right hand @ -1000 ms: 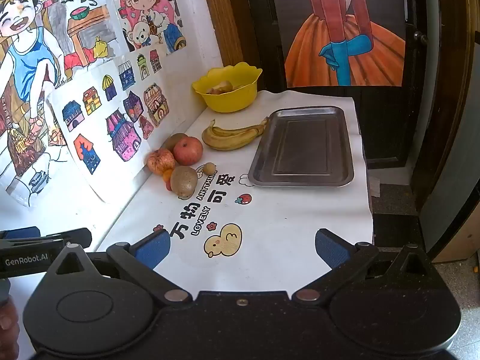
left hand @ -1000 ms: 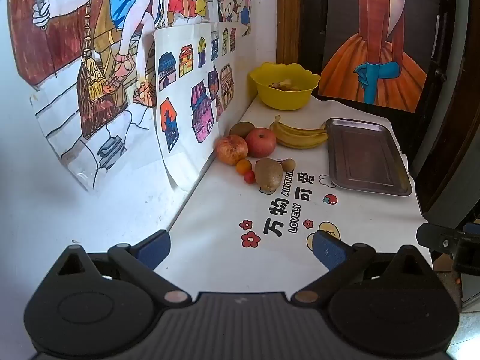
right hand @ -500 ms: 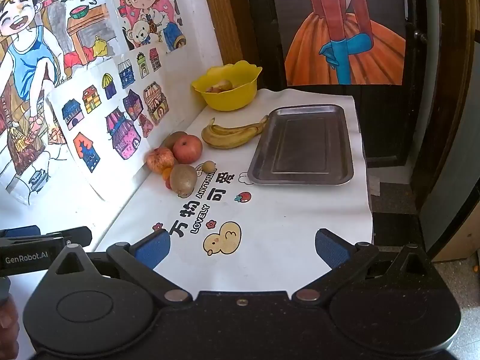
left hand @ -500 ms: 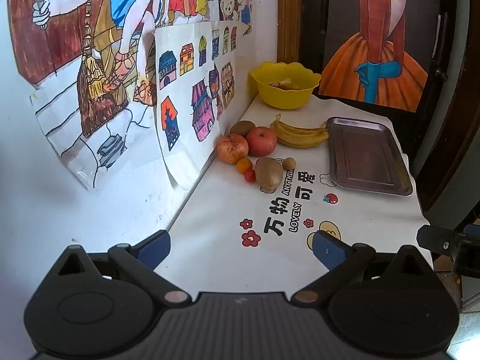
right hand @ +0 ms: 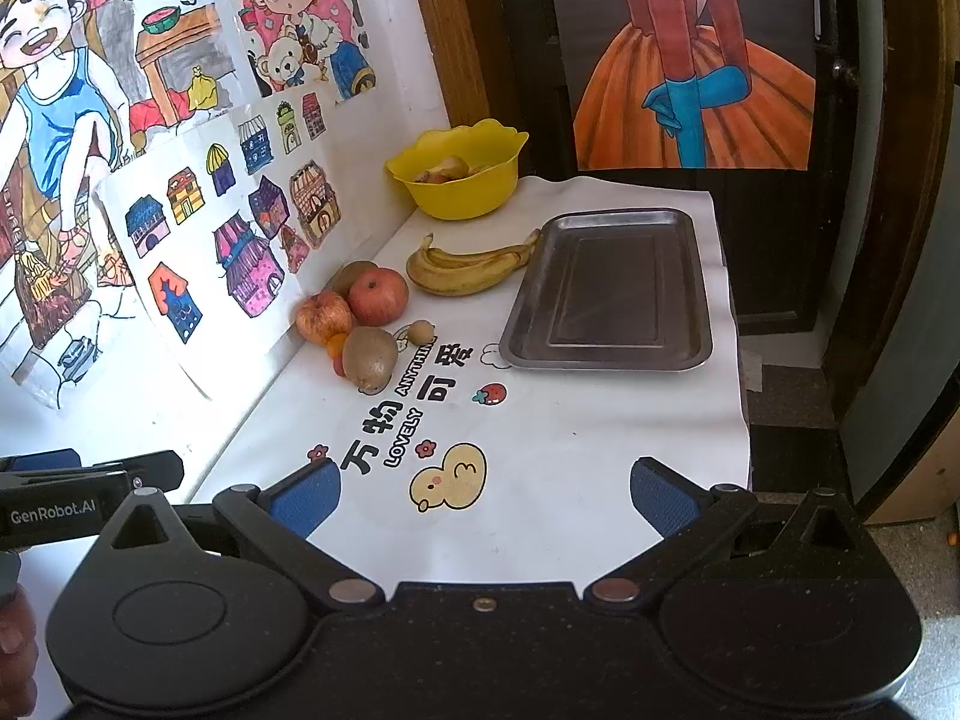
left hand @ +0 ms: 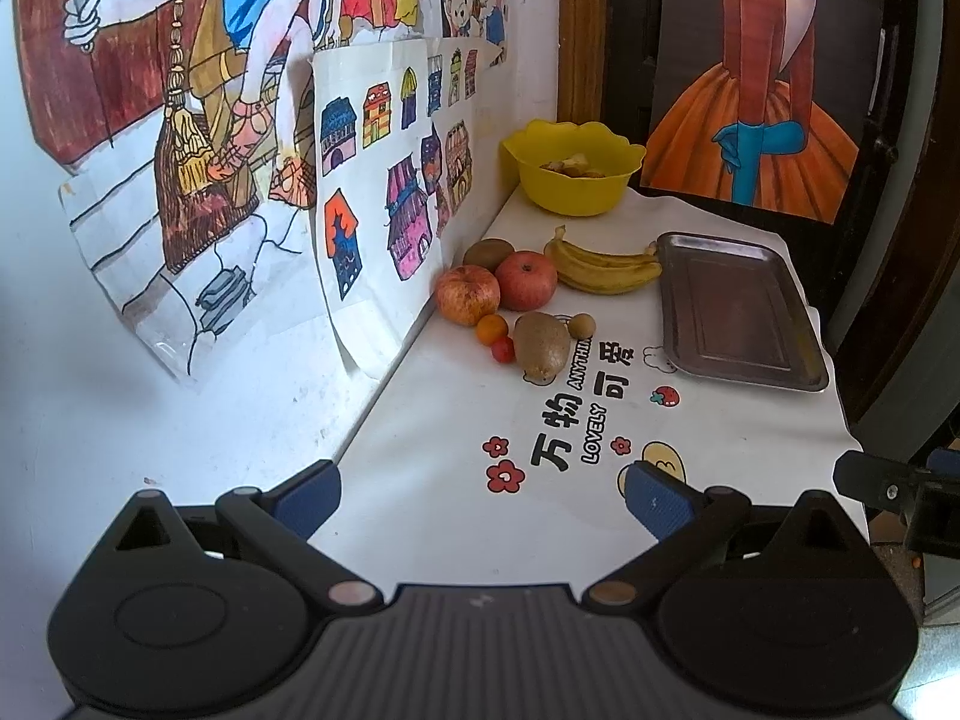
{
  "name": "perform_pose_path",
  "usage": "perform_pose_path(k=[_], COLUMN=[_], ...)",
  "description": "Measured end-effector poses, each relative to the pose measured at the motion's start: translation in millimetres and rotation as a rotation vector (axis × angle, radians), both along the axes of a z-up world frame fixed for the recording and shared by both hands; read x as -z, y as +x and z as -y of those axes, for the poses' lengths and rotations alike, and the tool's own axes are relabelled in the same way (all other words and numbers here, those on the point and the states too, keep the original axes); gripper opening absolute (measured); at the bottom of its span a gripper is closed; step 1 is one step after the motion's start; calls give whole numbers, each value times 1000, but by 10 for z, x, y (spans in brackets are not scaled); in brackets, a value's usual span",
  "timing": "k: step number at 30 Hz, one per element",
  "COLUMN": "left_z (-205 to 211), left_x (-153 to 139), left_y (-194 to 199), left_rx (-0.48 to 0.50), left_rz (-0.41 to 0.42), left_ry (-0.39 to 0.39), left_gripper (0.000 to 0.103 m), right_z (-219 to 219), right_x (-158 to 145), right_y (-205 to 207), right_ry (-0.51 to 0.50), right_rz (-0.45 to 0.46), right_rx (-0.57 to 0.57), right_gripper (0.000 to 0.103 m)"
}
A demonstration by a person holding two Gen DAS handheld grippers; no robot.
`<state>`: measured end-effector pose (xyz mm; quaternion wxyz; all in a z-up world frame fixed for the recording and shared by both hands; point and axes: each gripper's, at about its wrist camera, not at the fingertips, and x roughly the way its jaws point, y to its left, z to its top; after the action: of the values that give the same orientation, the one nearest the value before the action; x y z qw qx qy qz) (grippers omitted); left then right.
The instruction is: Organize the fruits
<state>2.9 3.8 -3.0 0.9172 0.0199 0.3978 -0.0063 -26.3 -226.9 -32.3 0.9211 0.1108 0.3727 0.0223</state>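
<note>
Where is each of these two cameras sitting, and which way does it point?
Left wrist: rides the left gripper, open over the near table end, facing the fruit by the wall.
Right wrist: rides the right gripper, open, facing the metal tray; a hand shows.
Both share bananas, yellow bowl.
</note>
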Motion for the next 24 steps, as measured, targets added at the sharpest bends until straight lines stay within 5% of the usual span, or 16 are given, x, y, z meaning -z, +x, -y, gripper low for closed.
perform_pose_path(k=[24], left_z=[38], left_x=[39], left_y=[71], left_rx=[-3], left_rz=[-25], left_ry=[0], left_gripper=[102], right_z=[29], right_x=[39], right_y=[82], right_ry=[5], right_rz=[-23], right_rx=[-11], right_gripper=[102])
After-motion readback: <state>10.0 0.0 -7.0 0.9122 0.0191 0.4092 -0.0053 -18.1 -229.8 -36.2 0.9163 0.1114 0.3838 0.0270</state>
